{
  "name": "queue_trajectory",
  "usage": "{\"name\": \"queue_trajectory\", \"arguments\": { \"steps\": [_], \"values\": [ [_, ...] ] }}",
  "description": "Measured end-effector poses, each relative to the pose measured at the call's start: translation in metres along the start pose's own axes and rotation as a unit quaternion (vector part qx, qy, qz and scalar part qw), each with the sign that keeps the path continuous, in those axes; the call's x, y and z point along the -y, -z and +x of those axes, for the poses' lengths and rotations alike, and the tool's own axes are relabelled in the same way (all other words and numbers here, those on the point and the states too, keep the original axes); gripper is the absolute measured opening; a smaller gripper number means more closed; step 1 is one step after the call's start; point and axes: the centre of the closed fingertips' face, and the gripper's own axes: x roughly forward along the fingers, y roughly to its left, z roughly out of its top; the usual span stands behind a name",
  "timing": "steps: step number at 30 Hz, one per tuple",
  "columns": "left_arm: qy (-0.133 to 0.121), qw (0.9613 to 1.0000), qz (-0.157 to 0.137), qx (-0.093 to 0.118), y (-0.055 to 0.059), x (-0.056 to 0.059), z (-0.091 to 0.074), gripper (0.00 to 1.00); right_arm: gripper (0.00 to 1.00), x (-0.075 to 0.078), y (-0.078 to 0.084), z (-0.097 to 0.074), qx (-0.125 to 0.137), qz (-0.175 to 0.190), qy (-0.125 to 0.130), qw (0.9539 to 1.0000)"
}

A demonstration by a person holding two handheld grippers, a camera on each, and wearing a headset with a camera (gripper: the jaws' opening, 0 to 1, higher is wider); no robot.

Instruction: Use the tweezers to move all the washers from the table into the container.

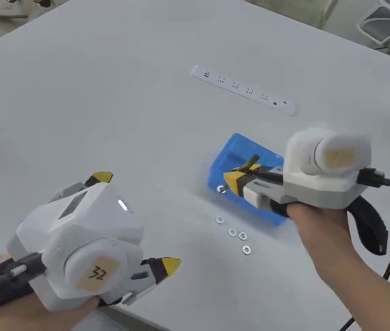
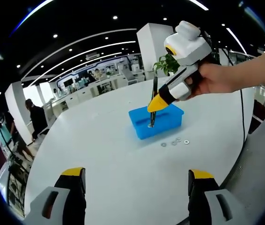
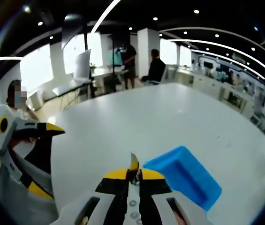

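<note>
The right gripper [image 1: 235, 179] clamps slim dark tweezers [image 2: 151, 119], tips down at the blue plastic container [image 1: 243, 143]'s near wall — four small steel washers [image 1: 232, 233] lie just beside it, nearer the person; the left gripper [image 2: 137, 174] gapes, well apart.

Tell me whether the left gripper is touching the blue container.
Apart. The left gripper view shows it: the left gripper is open near the bottom, and a wide stretch of bare table separates it from the blue container.

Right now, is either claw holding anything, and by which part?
The right claw grips the tweezers around mid-length; the left claw is open and empty.
</note>
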Motion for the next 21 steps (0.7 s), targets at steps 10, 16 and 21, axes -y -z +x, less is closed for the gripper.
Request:
{"name": "queue_trajectory", "arguments": {
  "steps": [10, 16, 21],
  "values": [
    [0.001, 1.0000, 0.000, -0.001, 0.001, 0.000, 0.000, 0.91, 0.04, 0.023, -0.027, 0.002, 0.028, 0.003, 0.022, 0.9993],
    [0.001, 1.0000, 0.003, -0.006, 0.002, 0.000, 0.001, 0.91, 0.04, 0.036, -0.019, 0.016, 0.014, 0.004, 0.028, 0.9995],
    [0.001, 0.9999, 0.005, -0.009, 0.003, 0.001, 0.001, 0.91, 0.04, 0.043, -0.005, 0.030, -0.004, 0.013, 0.034, 0.9993]
  ]
}}
